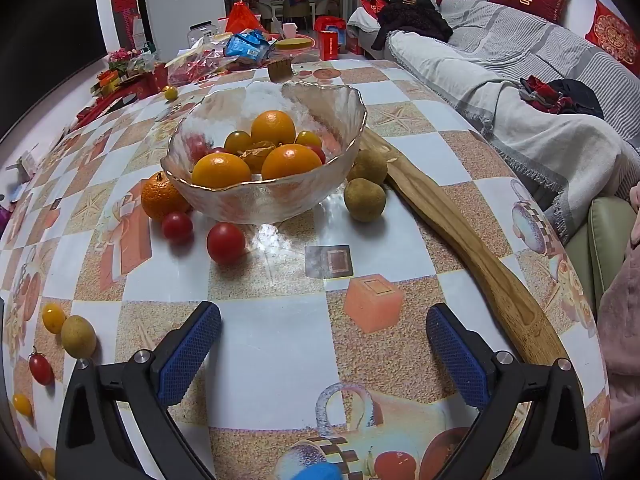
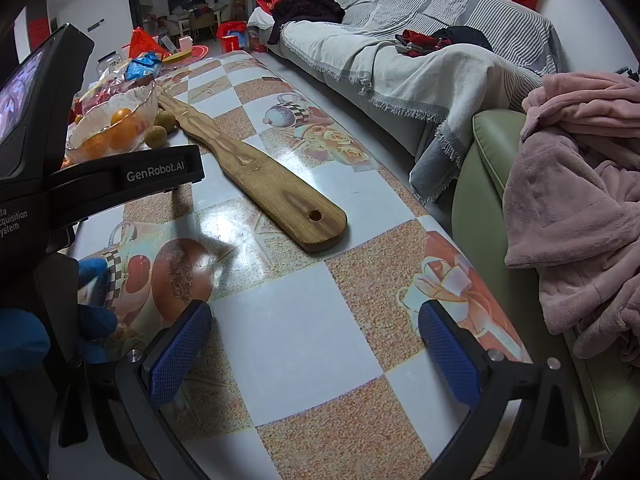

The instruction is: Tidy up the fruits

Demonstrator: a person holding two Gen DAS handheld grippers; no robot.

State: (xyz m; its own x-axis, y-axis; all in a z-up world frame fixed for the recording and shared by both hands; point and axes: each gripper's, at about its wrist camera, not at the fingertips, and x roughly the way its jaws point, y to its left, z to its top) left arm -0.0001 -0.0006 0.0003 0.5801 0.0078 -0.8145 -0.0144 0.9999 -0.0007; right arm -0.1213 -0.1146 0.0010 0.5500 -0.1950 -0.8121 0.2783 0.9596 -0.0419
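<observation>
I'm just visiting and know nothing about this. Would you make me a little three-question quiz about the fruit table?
1. True or false: the glass bowl already has oranges in it.
2. What lies right of the bowl: A) a wooden paddle B) a knife C) a plate?
3. Fill in: both the left hand-held gripper and the right hand-held gripper are ___ and hold nothing.

Key: 1 true; 2 A; 3 open.

We note a table (image 1: 280,320) under checkered, picture-printed oilcloth. On it: glass bowl (image 1: 264,196), mandarin (image 1: 160,198), two red tomatoes (image 1: 225,242), two brown fruits (image 1: 365,200), wooden paddle (image 2: 256,172), snack bags (image 1: 244,46) at the far end.
</observation>
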